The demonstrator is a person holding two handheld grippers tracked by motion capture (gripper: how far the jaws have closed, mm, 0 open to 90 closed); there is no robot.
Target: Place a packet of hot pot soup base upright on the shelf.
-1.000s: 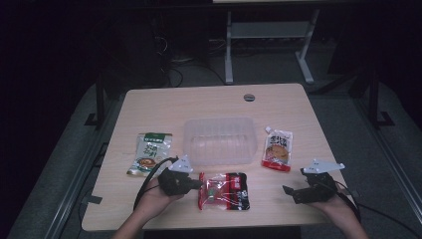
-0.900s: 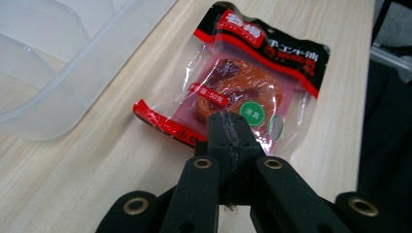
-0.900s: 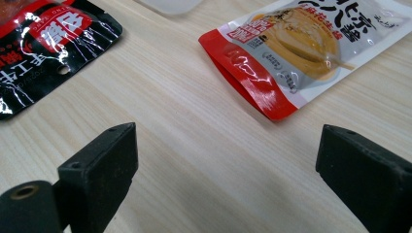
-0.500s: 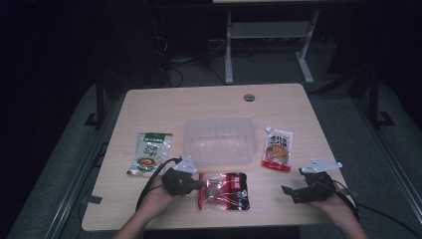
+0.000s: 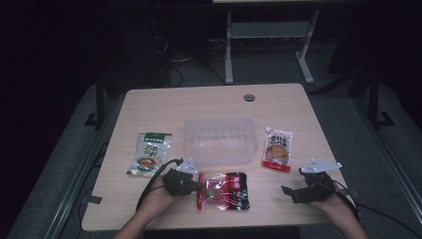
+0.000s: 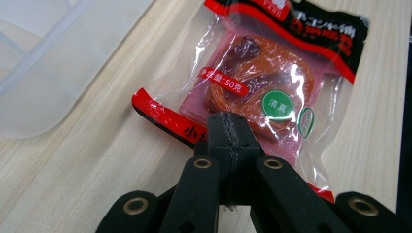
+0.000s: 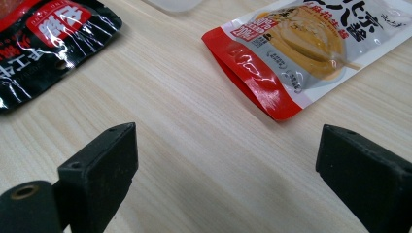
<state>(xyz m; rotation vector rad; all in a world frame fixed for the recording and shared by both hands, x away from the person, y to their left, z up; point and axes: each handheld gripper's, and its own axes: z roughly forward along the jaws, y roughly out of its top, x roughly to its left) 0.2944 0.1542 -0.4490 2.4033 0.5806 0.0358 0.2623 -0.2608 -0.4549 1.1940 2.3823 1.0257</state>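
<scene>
Our left hand-held gripper (image 6: 228, 133) pinches the red snack packet's (image 6: 272, 82) edge; the right hand-held gripper (image 7: 228, 160) waits spread. Next, probably, we lift it into the clear tub (image 5: 219, 140).

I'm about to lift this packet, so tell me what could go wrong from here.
1. The left gripper is shut on just the edge of the glossy red and black plastic food packet, so the slick film might slip out as it rises.
2. The clear plastic tub sits close behind; a swinging packet could nudge it.
3. The right gripper waits open, away from the packet, giving no support.
</scene>
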